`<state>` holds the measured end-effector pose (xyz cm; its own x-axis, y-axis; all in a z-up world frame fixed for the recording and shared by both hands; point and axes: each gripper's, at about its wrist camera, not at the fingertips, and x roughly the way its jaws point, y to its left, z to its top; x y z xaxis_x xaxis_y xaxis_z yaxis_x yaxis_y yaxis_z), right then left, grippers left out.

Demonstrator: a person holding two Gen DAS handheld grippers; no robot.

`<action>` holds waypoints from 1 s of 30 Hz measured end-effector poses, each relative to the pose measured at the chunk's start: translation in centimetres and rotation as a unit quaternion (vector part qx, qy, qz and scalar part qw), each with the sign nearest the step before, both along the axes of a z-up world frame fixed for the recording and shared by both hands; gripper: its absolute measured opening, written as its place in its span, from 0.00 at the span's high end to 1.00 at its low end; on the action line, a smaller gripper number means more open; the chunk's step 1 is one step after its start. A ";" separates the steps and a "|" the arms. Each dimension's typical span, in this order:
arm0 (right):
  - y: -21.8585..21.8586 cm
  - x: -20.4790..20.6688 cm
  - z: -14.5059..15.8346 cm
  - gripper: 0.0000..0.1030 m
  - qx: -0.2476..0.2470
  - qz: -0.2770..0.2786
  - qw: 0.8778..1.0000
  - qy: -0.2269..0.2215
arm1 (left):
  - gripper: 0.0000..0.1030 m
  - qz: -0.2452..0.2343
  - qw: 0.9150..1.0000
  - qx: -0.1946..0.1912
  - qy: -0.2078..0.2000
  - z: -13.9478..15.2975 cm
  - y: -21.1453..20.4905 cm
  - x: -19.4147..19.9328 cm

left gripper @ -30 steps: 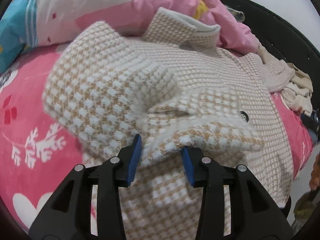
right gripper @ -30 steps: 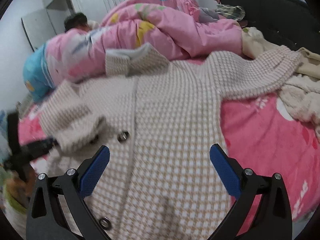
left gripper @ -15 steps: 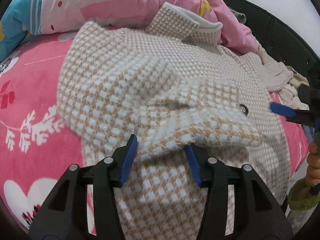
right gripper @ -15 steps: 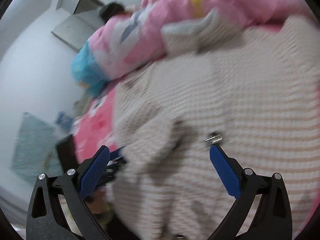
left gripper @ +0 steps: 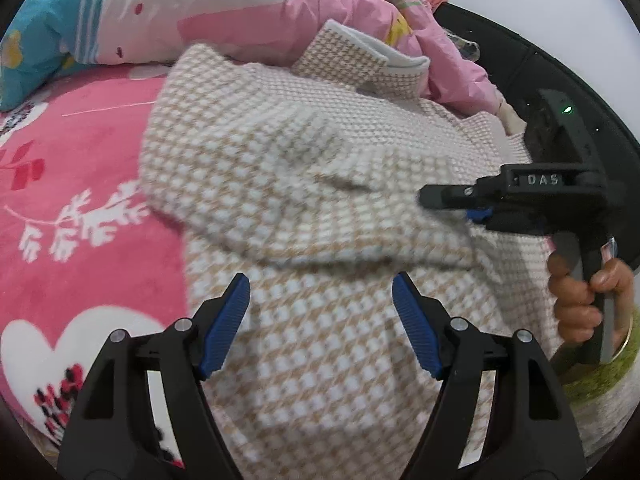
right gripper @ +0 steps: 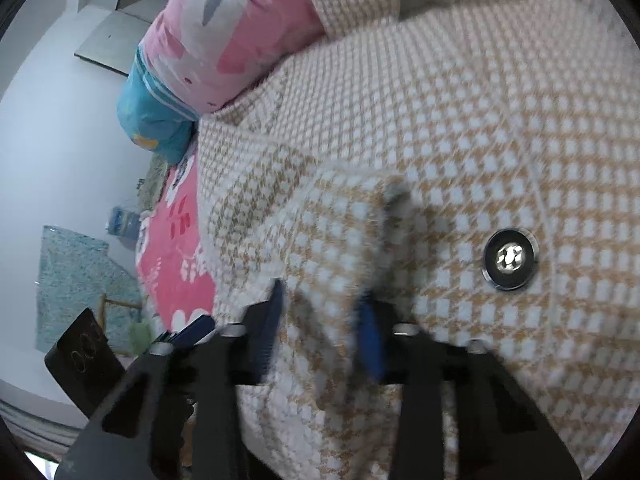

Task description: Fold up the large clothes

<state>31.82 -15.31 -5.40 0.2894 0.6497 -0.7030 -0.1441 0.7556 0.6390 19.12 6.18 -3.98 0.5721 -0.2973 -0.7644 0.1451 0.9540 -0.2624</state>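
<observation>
A beige and white houndstooth knit coat (left gripper: 320,184) lies spread on the pink bed, its left sleeve (left gripper: 256,184) folded across the chest and its collar (left gripper: 360,60) toward the quilt. My left gripper (left gripper: 320,320) is open and empty, just above the coat's lower front. My right gripper (right gripper: 320,332) is shut on the sleeve cuff (right gripper: 332,248), beside a dark round button (right gripper: 510,259). In the left wrist view the right gripper (left gripper: 472,208) reaches in from the right onto the sleeve end.
A pink and blue quilt (left gripper: 180,12) is heaped at the head of the bed. The pink bedsheet (left gripper: 80,200) shows to the left of the coat. A black headboard (left gripper: 520,52) curves along the right. A wall and floor mat (right gripper: 68,280) lie off the bed's left.
My left gripper has let go of the sleeve cuff and opened. My right gripper swung over to the left and closed on that cuff.
</observation>
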 end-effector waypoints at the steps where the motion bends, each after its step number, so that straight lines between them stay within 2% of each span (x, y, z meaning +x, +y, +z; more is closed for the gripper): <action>1: 0.0 0.0 0.5 0.90 0.005 -0.002 1.000 -0.005 | 0.32 0.002 1.000 0.003 0.000 0.0 0.2 0.0; 7: -1.4 0.8 7.8 0.91 0.005 -0.026 0.994 -0.106 | 0.32 0.025 0.999 0.036 0.009 -0.2 1.7 0.2; 10: -4.7 1.9 12.0 0.91 0.012 -0.063 0.986 -0.156 | 0.32 0.036 0.998 0.049 0.011 -0.1 2.3 1.1; 13: -8.7 2.6 13.7 0.91 0.003 -0.105 0.978 -0.179 | 0.32 0.054 0.996 0.074 0.014 0.0 3.0 2.5; 15: -11.9 3.2 13.5 0.91 0.002 -0.132 0.976 -0.172 | 0.32 0.063 0.994 0.092 0.011 0.3 3.6 3.9; 19: -16.1 5.2 9.3 0.91 -0.017 -0.155 0.981 -0.113 | 0.32 0.073 0.989 0.122 0.026 -0.4 4.5 7.7; 22: -17.8 6.8 6.1 0.91 -0.025 -0.165 0.983 -0.070 | 0.32 0.076 0.988 0.126 0.045 -0.9 4.5 10.8; 24: -18.1 7.4 5.8 0.91 -0.012 -0.171 0.983 -0.072 | 0.32 0.075 0.987 0.132 0.051 -1.0 4.2 12.2; 28: -19.2 7.7 5.6 0.91 -0.002 -0.166 0.983 -0.076 | 0.32 0.081 0.979 0.177 0.056 -1.6 3.4 14.3; 30: -19.5 8.7 3.7 0.86 -0.009 -0.156 0.987 -0.042 | 0.29 0.102 0.974 0.196 0.050 -1.6 3.7 14.8</action>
<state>40.51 -34.76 -1.69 0.5313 0.5075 -0.6783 0.0454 0.7825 0.6210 33.92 9.89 -5.60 0.5064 0.1396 -0.8509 -0.0646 0.9902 0.1241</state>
